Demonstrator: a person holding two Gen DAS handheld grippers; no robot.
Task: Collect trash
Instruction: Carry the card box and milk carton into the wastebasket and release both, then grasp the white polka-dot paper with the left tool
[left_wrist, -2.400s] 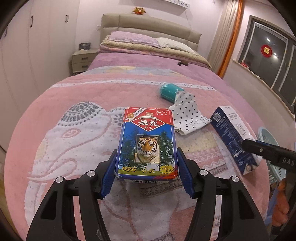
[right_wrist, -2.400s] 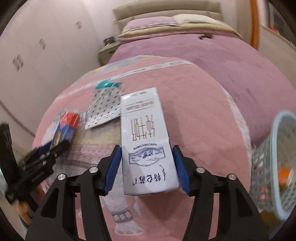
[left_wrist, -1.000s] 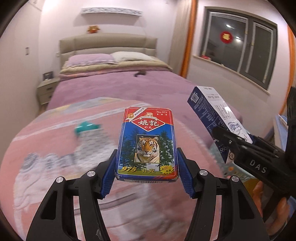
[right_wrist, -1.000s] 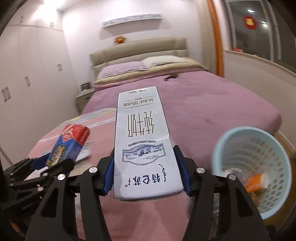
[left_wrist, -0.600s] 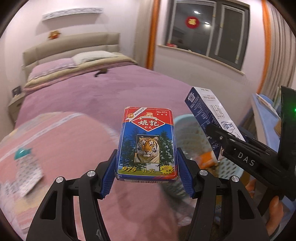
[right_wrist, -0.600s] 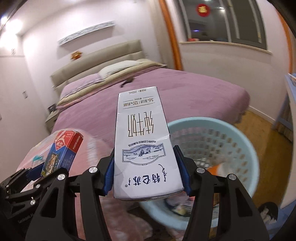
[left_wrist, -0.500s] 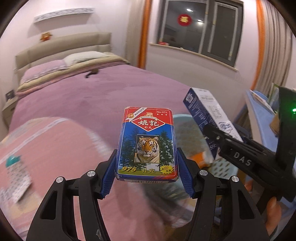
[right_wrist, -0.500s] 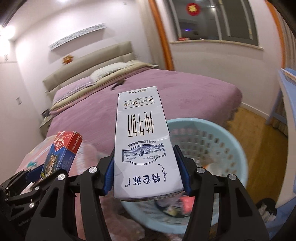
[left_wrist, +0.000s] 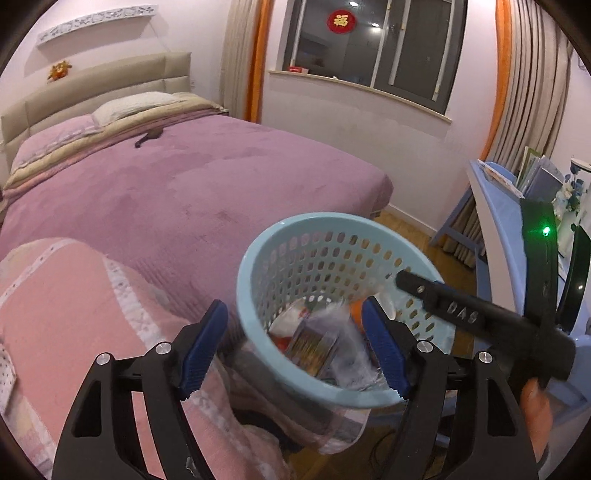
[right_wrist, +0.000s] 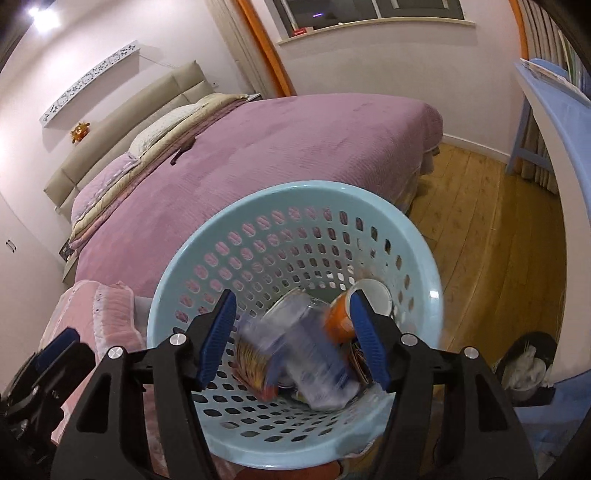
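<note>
A light blue perforated trash basket (left_wrist: 291, 229) (right_wrist: 295, 192) stands beside the bed. My left gripper (left_wrist: 295, 343) is open and empty above its near rim. My right gripper (right_wrist: 291, 336) is open and empty right over the basket. The tiger card box (left_wrist: 314, 347) (right_wrist: 255, 360) and the white milk carton (right_wrist: 317, 354) appear blurred inside the basket, among an orange cup (right_wrist: 341, 315) and other litter. The right gripper also shows in the left wrist view (left_wrist: 402, 280).
The bed with a purple cover (left_wrist: 166, 192) and a pink quilt (left_wrist: 66, 306) lies to the left. Wood floor (right_wrist: 491, 236) and a blue desk (right_wrist: 554, 110) are to the right. A small dark bin (right_wrist: 528, 362) stands on the floor.
Both grippers moved over the basket and opened. The card box and the milk carton left the jaws and dropped into the basket.
</note>
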